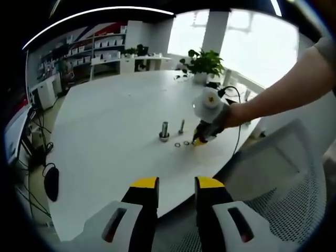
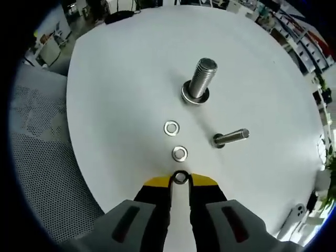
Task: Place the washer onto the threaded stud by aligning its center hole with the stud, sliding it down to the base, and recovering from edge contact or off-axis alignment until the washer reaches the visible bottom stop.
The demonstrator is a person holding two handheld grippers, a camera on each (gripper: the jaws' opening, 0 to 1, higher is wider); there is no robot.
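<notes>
Likely light, stiff and slippery, the small flat steel washer sits edge-pinched in the right gripper; left gripper jaws apart, empty.

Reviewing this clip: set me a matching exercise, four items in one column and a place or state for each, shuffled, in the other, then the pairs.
Items
1. large stud
2. small stud
3. dark washer
4. left gripper

Places or states
A. at the right gripper's jaw tips
B. stands farther off on the white table, a washer already around its base
C. held back at the table edge, open, holding nothing
D. thinner, bare, beside the two loose bright washers

Pairs: 1-B, 2-D, 3-A, 4-C
</notes>
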